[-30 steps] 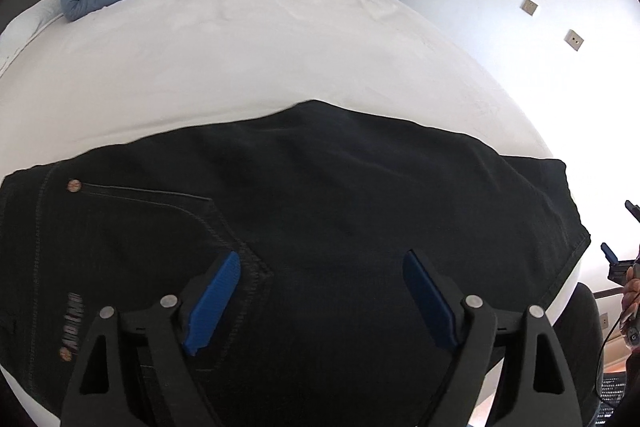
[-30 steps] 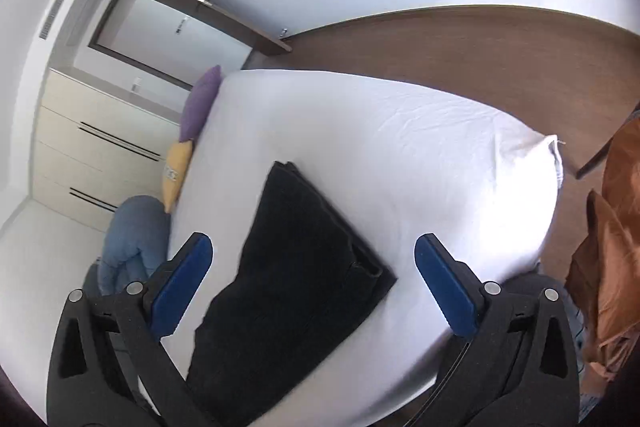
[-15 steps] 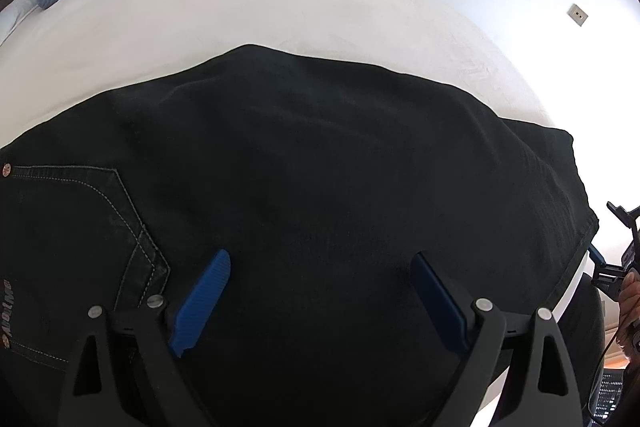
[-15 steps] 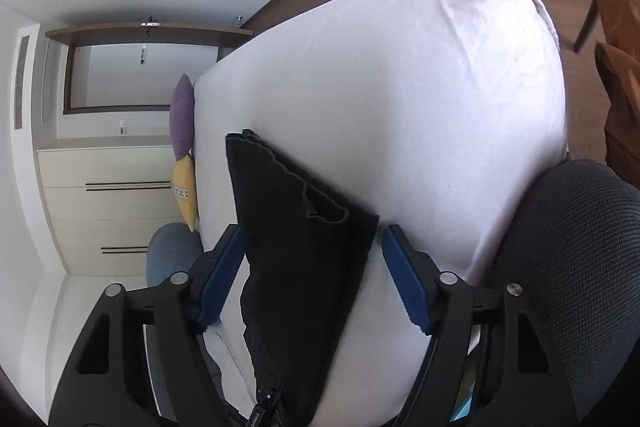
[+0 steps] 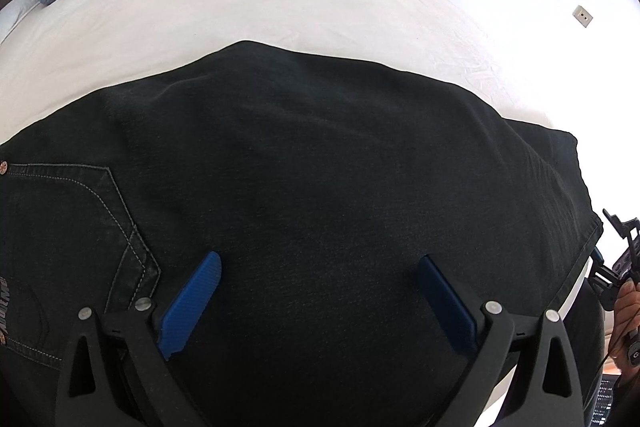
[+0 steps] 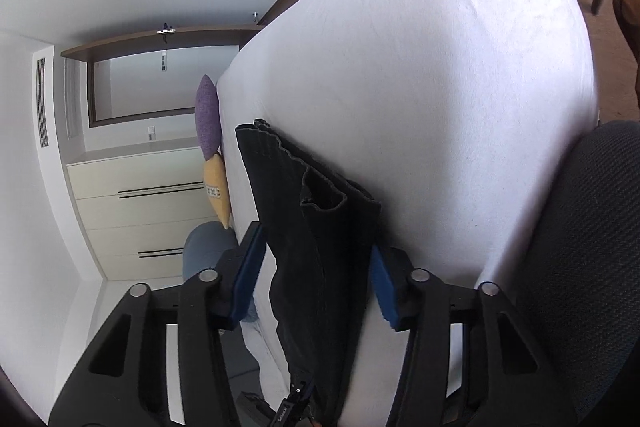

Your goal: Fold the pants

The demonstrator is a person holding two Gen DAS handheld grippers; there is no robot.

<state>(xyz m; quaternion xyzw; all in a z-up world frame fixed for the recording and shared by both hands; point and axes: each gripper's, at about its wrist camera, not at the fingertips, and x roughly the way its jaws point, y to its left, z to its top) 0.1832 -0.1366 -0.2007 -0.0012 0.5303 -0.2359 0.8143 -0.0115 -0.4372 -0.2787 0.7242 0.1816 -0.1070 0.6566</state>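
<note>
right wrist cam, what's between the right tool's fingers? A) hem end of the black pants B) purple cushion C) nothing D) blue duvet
A: the black pants run between the right tool, whose jaws have just been closing around the hem end on the white bed.

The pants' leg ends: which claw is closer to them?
Right. The right claw straddles the leg ends of the pants; the left claw hovers mid-pants, nearer the pocket.

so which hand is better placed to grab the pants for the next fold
Right. The right gripper already straddles the hem end of the pants, its jaws just closing on it. The left gripper hovers wide open over flat mid-fabric.
</note>
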